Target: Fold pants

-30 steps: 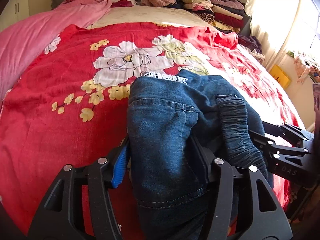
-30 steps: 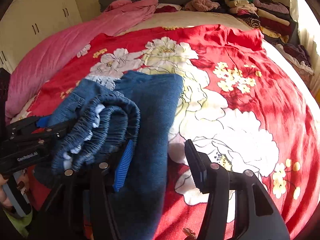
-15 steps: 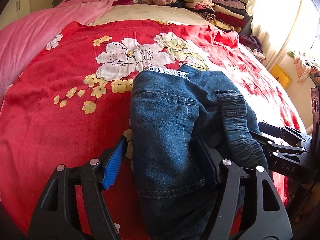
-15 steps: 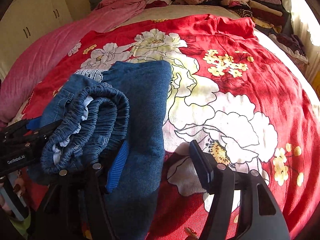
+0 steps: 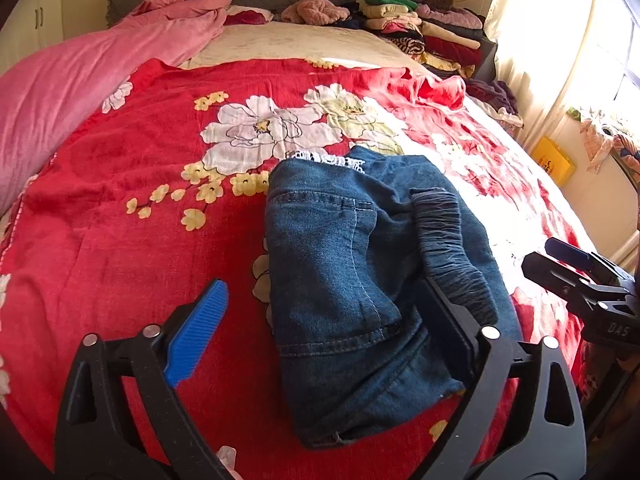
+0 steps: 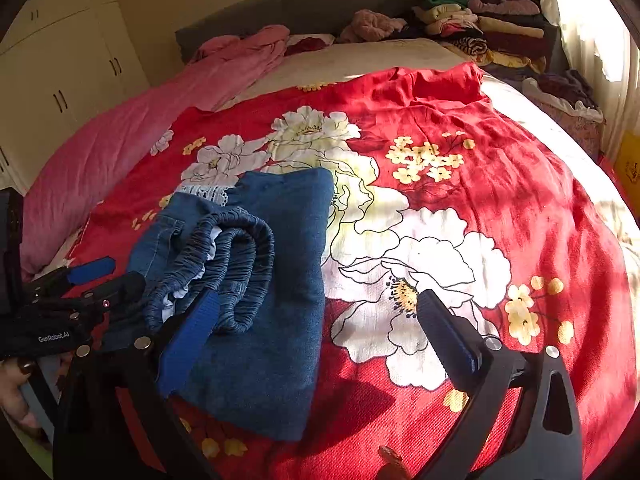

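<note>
The folded pants (image 5: 360, 276) lie on the bed (image 5: 120, 264), centre to 5 o'clock in the left view. Both claws gape empty: left claw (image 5: 324, 320) straddles them, right claw (image 6: 316, 320) hovers beside. The bunched waistband (image 6: 228, 268) (loosely piled) could spring the fold open if snagged on withdrawal.

You've got a red floral bedspread (image 5: 120, 264) under both claws. Pink blanket (image 5: 72, 92) runs ahead-left, grey headboard (image 6: 320, 4) straight ahead. Stacked folded clothes (image 5: 424, 28) far ahead-right, white cupboards (image 6: 60, 72) left, yellow box (image 5: 554, 162) right.
</note>
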`<control>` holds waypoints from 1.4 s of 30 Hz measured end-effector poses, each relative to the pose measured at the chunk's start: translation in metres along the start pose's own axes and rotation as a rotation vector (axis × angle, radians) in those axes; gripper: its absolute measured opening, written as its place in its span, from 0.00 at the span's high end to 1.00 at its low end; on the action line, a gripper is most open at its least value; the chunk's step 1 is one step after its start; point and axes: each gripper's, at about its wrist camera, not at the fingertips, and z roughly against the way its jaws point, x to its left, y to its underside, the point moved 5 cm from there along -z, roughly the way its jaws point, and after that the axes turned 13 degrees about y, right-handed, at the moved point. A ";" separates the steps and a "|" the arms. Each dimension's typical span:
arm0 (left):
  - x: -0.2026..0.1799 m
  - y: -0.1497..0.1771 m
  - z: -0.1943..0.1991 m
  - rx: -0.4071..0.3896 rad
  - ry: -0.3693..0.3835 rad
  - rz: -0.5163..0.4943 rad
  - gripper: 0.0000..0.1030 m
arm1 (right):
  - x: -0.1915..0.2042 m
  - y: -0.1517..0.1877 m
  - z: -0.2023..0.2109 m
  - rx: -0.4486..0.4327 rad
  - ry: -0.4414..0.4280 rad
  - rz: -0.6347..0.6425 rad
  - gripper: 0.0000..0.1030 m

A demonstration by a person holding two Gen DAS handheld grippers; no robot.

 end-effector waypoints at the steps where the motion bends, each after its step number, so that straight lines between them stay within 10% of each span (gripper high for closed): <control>1: -0.002 0.000 0.005 -0.009 -0.002 -0.004 0.09 | 0.000 0.000 0.005 -0.011 -0.001 0.000 0.04; 23: -0.028 0.033 0.077 -0.073 0.002 -0.019 0.09 | 0.002 0.022 0.104 -0.155 0.002 0.027 0.04; 42: -0.028 0.092 0.069 -0.016 -0.003 0.007 0.09 | 0.005 0.081 0.085 -0.027 0.041 0.039 0.04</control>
